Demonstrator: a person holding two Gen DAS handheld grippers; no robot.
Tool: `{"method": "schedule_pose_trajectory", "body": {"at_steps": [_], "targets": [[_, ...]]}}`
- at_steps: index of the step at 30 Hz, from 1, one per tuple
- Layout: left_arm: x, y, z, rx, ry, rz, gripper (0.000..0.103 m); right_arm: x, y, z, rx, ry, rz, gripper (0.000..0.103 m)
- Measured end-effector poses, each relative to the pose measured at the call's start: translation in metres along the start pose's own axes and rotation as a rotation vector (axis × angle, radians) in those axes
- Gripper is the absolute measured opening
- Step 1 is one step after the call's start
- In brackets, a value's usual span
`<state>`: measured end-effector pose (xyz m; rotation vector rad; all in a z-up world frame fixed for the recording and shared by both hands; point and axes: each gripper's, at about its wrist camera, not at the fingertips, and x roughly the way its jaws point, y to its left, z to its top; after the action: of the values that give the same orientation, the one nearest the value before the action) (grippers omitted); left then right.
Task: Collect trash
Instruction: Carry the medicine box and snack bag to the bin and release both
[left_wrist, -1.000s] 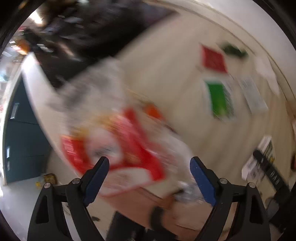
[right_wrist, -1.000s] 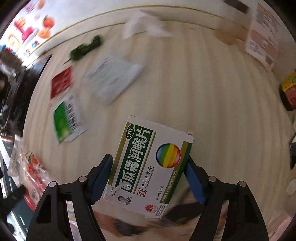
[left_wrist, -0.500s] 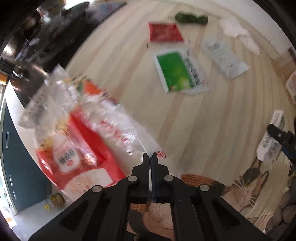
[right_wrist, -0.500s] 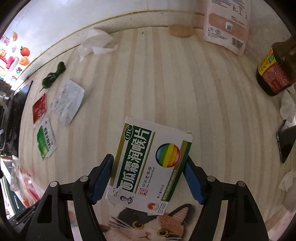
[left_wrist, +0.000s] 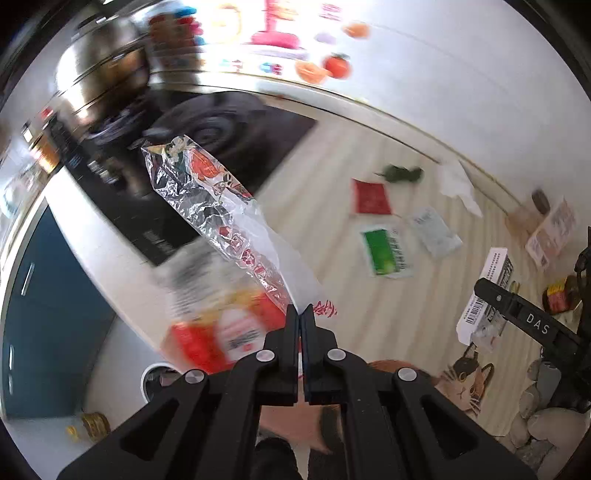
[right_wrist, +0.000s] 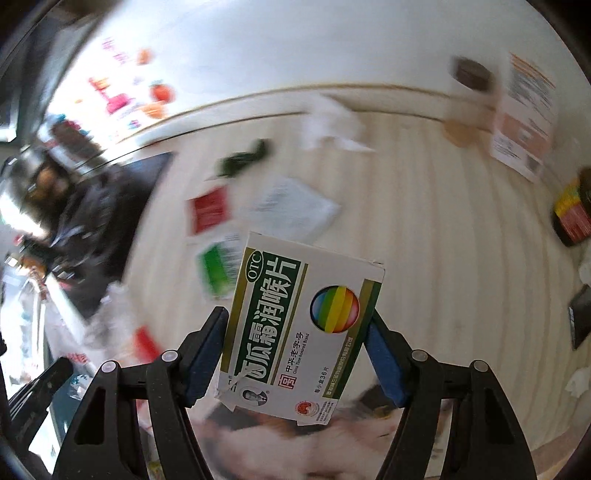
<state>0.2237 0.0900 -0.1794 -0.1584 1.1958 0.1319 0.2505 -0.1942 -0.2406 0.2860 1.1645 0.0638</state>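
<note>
Left tool: my left gripper (left_wrist: 301, 321) is clenched tight, its jaws pinching the corner of the plastic wrapper (left_wrist: 221, 206).
Wrapper position: it streams from the jaw tips toward 11 o'clock in the left view, above the counter edge, with a blurred red-and-white bag (left_wrist: 225, 328) hanging below it at 9 o'clock.
Wrapper handling: I judge it feather-light, floppy, crinkly and slippery; a thin pinch at a corner can slide out, so a bunched fold would be a safer hold.
Right tool: my right gripper (right_wrist: 297, 339) grasps the medicine box (right_wrist: 299, 328) across its width, one pad on each long side.
Box position: dead centre in the right view, clear of the striped counter (right_wrist: 443, 240).
Box handling: light, stiff cardboard, probably hollow; I think it dents if squeezed hard, and its long edges are the right place to hold it.
Remaining trash: red sachet (left_wrist: 371, 197), green sachet (left_wrist: 384, 251), white sachet (left_wrist: 434, 230), crumpled tissue (left_wrist: 458, 184) and a dark green scrap (left_wrist: 402, 173) lie around 2 o'clock of the left view.
</note>
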Motion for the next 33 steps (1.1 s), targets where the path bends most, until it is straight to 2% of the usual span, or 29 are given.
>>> {"method": "schedule_pose_trajectory", "body": {"at_steps": [5,9,12,16,20,21,23,24,29,33], "targets": [[-0.027,0.096,-0.036,-0.147,-0.004,0.015,0.0,-0.002,0.097,-0.023,-0.156,0.006,0.11,0.073],[-0.037,0.196,-0.093,-0.337,0.044,0.019,0.0,0.0,0.182,-0.065,-0.301,0.053,0.193,0.073],[-0.025,0.272,-0.146,-0.514,0.099,-0.002,0.0,0.014,0.25,-0.107,-0.424,0.114,0.239,0.073],[0.016,0.356,-0.221,-0.726,0.156,-0.081,0.0,0.051,0.335,-0.191,-0.603,0.203,0.269,0.073],[0.088,0.426,-0.289,-0.91,0.203,-0.161,0.0,0.114,0.396,-0.284,-0.763,0.283,0.247,0.073],[0.113,0.443,-0.306,-0.956,0.214,-0.191,0.0,0.131,0.402,-0.298,-0.78,0.304,0.242,0.073],[0.168,0.473,-0.333,-1.036,0.242,-0.248,0.0,0.189,0.423,-0.347,-0.82,0.366,0.212,0.072],[0.191,0.483,-0.343,-1.069,0.254,-0.267,0.0,0.208,0.426,-0.362,-0.826,0.388,0.205,0.072],[0.331,0.532,-0.396,-1.191,0.318,-0.347,0.0,0.365,0.44,-0.456,-0.801,0.542,0.142,0.072],[0.417,0.55,-0.429,-1.237,0.375,-0.377,0.0,0.458,0.442,-0.506,-0.803,0.614,0.114,0.072]]}}
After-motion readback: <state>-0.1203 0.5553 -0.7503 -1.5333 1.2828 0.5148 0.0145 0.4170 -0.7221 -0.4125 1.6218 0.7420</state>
